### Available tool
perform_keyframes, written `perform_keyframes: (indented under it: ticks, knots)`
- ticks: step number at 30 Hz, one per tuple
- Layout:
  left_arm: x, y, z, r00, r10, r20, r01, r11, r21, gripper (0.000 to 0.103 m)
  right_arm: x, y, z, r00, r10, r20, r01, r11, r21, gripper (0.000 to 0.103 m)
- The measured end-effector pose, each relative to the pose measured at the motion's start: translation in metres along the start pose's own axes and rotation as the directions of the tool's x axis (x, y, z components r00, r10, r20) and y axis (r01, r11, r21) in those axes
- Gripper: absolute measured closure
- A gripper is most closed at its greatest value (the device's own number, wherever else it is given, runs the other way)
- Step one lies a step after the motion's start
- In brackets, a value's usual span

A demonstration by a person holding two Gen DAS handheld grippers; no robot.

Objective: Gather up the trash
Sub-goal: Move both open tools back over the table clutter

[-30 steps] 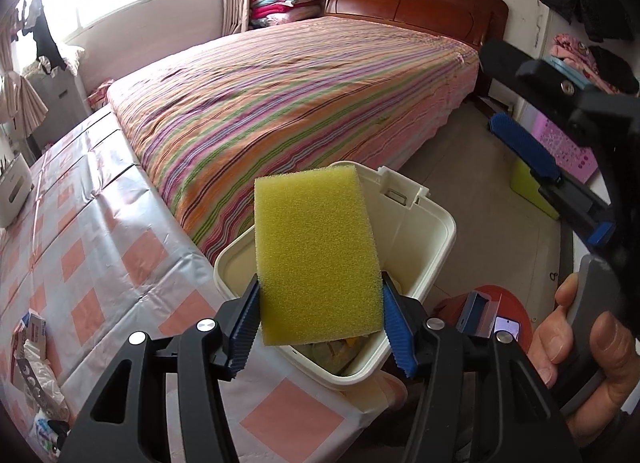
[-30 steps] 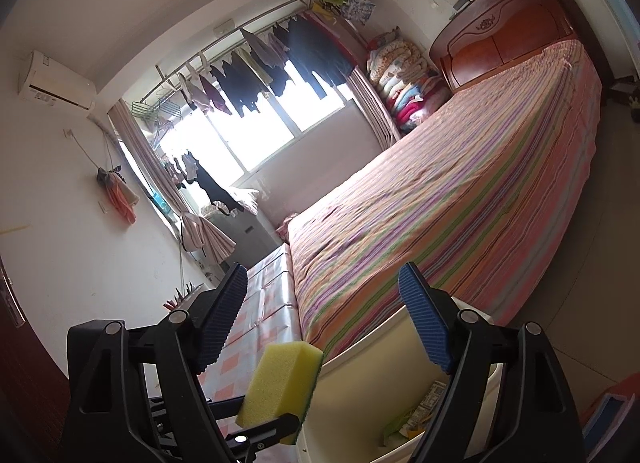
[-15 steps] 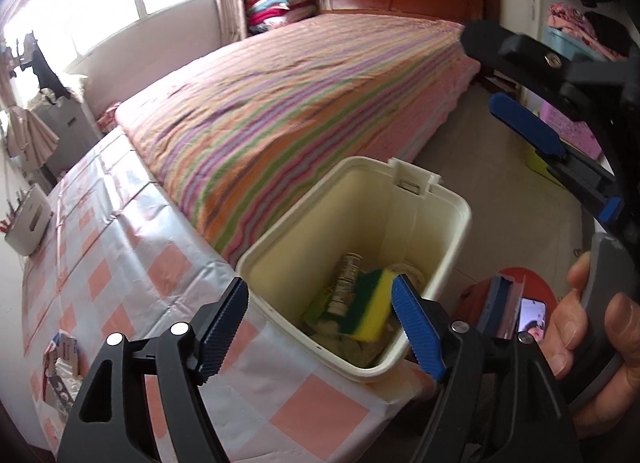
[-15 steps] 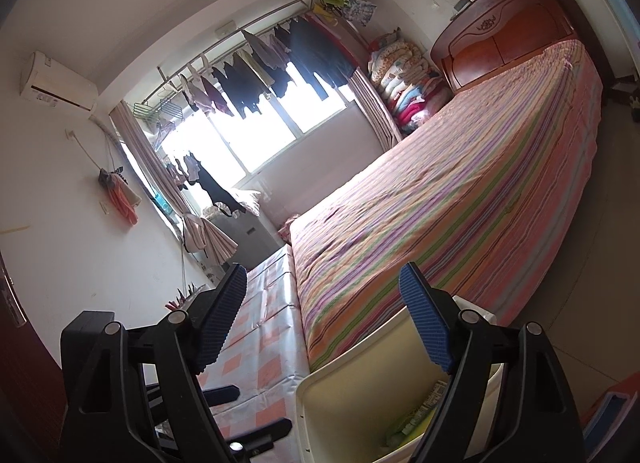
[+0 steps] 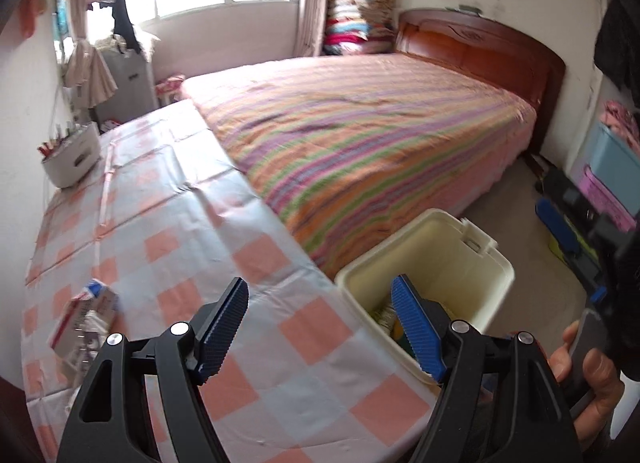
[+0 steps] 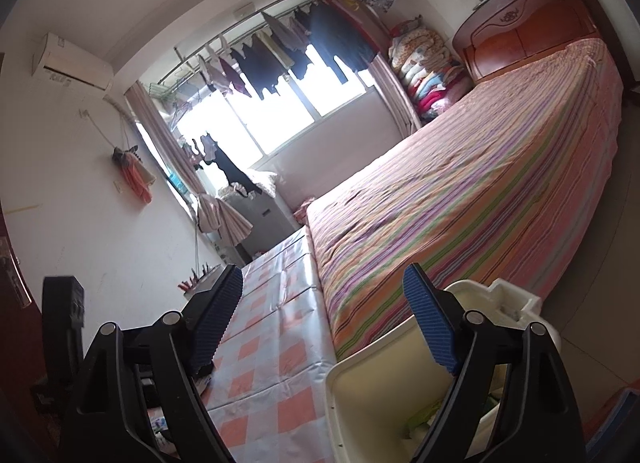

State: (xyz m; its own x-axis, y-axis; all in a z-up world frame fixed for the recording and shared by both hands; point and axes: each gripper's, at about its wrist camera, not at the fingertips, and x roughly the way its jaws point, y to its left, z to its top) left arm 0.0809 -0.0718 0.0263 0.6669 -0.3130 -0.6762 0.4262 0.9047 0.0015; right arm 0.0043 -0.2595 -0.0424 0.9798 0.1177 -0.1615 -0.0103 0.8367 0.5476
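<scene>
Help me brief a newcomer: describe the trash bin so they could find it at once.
Start at the striped bed; a table with a pink checked cloth runs along its side. The bin stands at the table's near corner, against the bed: the only cream plastic tub, open-topped, with trash in its bottom.

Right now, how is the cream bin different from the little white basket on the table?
The cream bin stands on the floor beside the table; the white basket sits on the table's far end. The bin looks bigger and holds trash; the basket holds upright sticks. Both are open-topped.
</scene>
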Motion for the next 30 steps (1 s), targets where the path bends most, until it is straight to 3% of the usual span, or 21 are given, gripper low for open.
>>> perform_keyframes:
  ticks: [9, 16, 21, 27, 30]
  knots:
    - [-0.027, 0.086, -0.004, 0.996, 0.079, 0.051, -0.070, 0.984, -0.161, 0.031, 0.046, 0.055, -0.034, 0.987, 0.084, -0.137, -0.093, 0.994, -0.062, 0.022]
    - [-0.046, 0.154, -0.018, 0.982, 0.175, 0.067, -0.150, 0.948, -0.281, 0.031, 0.074, 0.098, -0.068, 0.952, 0.156, -0.264, -0.187, 0.977, -0.099, 0.022]
    - [-0.057, 0.195, -0.030, 0.963, 0.261, 0.060, -0.226, 0.912, -0.344, 0.031, 0.096, 0.130, -0.101, 0.904, 0.202, -0.376, -0.262, 0.958, -0.115, 0.022]
    - [-0.063, 0.232, -0.048, 0.952, 0.305, 0.025, -0.269, 0.873, -0.407, 0.031, 0.118, 0.169, -0.133, 0.838, 0.236, -0.491, -0.344, 0.928, -0.141, 0.022]
    - [-0.063, 0.247, -0.055, 0.945, 0.327, 0.004, -0.295, 0.857, -0.422, 0.031, 0.129, 0.182, -0.146, 0.790, 0.258, -0.556, -0.389, 0.912, -0.130, 0.022]
